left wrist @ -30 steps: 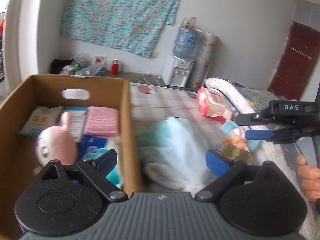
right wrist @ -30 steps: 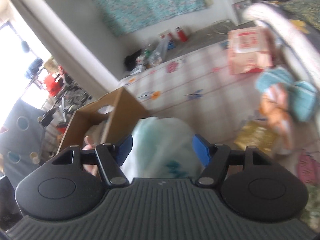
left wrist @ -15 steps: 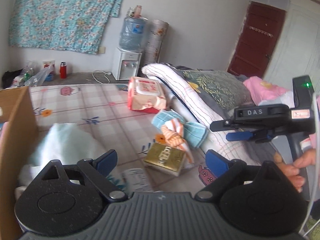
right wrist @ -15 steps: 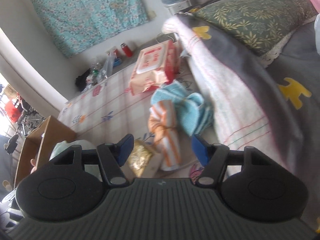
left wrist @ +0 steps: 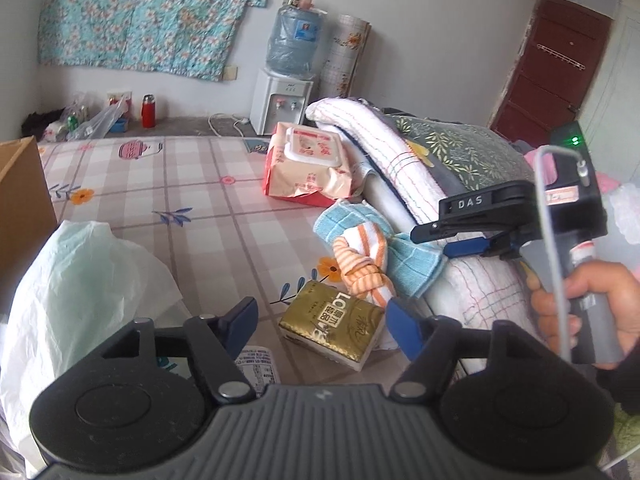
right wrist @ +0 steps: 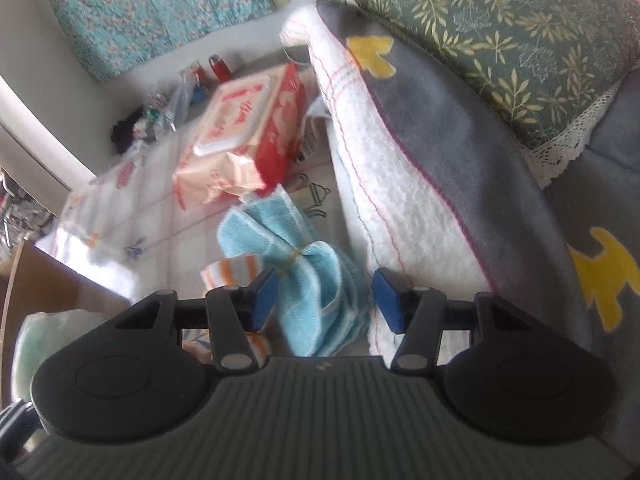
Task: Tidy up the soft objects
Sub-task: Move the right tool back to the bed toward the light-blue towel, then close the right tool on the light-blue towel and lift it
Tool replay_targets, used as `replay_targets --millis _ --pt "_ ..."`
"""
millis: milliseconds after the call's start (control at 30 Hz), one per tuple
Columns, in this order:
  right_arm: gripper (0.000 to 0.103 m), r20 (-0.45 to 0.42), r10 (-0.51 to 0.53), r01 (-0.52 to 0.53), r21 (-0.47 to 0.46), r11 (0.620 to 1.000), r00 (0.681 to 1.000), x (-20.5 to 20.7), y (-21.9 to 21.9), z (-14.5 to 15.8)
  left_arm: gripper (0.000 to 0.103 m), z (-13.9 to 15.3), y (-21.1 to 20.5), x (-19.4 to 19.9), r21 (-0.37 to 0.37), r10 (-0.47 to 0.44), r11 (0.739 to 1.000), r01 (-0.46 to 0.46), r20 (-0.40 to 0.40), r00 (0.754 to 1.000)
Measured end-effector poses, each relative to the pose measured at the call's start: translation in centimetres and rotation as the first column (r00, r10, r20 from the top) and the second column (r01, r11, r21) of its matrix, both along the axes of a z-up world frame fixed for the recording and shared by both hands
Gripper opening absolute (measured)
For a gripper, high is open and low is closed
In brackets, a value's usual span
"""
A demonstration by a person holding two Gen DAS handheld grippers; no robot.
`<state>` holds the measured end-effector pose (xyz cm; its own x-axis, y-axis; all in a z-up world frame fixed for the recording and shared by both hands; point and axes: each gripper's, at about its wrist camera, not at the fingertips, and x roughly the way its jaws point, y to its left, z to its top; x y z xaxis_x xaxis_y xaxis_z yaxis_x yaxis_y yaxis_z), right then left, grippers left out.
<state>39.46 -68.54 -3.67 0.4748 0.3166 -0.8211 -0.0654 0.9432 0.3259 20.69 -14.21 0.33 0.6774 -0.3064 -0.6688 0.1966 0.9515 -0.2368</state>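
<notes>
My left gripper (left wrist: 322, 320) hovers over a gold tissue pack (left wrist: 332, 324) on the checked bed sheet; its jaws are closing, with the pack below and between them and the pads clear of it. A blue towel (left wrist: 412, 264) and an orange striped towel (left wrist: 362, 264) lie knotted together just beyond. My right gripper (right wrist: 326, 302) is low over the blue towel (right wrist: 320, 280), which sits between its closing jaws without being squeezed. In the left wrist view the right gripper (left wrist: 432, 242) is held by a hand (left wrist: 580, 300) above the towels.
A cardboard box (left wrist: 20, 200) stands at the left with a pale plastic bag (left wrist: 80, 280) beside it. A pink wet-wipes pack (left wrist: 308, 164) lies further back. A folded white blanket (left wrist: 384, 148) and a green leaf-print pillow (right wrist: 500, 40) bound the right side.
Both views swung from the box and plastic bag to the towels. The left jaws narrowed over the gold pack. The right gripper dropped onto the blue towel and narrowed.
</notes>
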Motion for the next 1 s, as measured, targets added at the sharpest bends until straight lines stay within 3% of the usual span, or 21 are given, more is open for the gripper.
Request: replay_targets --millis 200,300,400,800,1000 --pt "0.051 -0.029 0.066 -0.067 -0.038 0.997 0.997 0.3 2.0 -1.8 0.065 -0.8 0.6 0.5 -0.016 0.03 0.999 -0.03 -0.029 0.999" --pt "0.025 -0.025 0.054 -0.055 -0.049 0.997 0.998 0.0 2.0 -1.6 0.062 -1.0 0.6 0.5 -0.024 0.033 0.999 -0.034 -0.049 0.998" --pt "0.016 -0.023 0.017 -0.017 -0.007 1.0 1.0 -0.5 0.9 -1.0 0.061 -0.8 0.5 -0.2 -0.025 0.03 0.999 -0.031 -0.036 0.999" --pt "0.013 0.074 -0.113 0.104 0.112 0.988 0.991 -7.5 -3.1 5.0 0.061 0.9 0.8 -3.4 -0.05 -0.051 0.997 0.051 -0.009 0.999" --pt "0.013 0.091 -0.154 0.129 0.238 0.963 0.984 -12.7 -4.6 7.2 0.062 1.4 1.4 -5.5 -0.067 -0.116 0.991 0.116 -0.008 0.993"
